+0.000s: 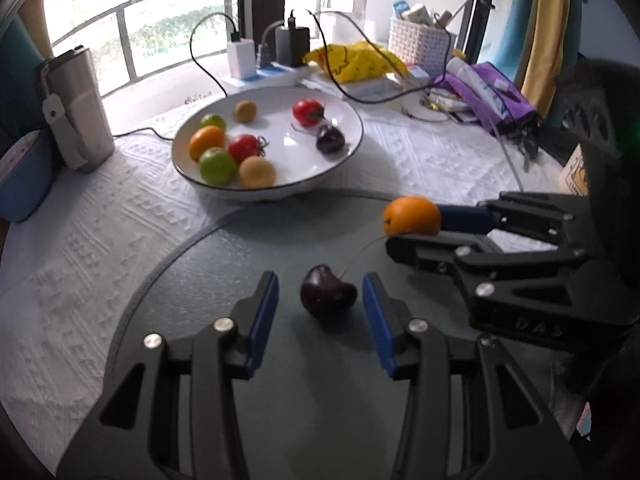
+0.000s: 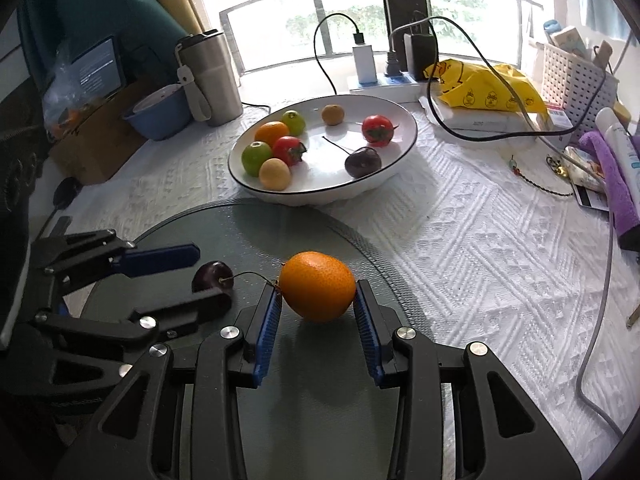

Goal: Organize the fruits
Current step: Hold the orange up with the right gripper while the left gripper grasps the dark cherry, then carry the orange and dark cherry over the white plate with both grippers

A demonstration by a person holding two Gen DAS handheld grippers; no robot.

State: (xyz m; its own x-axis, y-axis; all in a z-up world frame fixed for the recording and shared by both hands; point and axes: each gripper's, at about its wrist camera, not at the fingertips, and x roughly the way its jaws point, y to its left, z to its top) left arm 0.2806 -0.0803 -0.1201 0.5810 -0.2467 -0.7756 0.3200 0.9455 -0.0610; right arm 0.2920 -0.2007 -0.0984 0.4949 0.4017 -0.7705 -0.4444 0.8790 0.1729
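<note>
The left gripper [image 1: 320, 304] is straddling the dark cherry [image 1: 328, 296] on the grey round mat [image 1: 224, 256], its pads standing apart from the fruit on both sides, probably lining up a grasp. Just beside it, the right gripper [image 2: 316, 300] is clamping the orange [image 2: 317, 286] between its blue pads, likely so it can be carried over. Beyond the mat, the white bowl [image 2: 400, 152] is already holding several gathered fruits, including another cherry [image 2: 363, 162].
</note>
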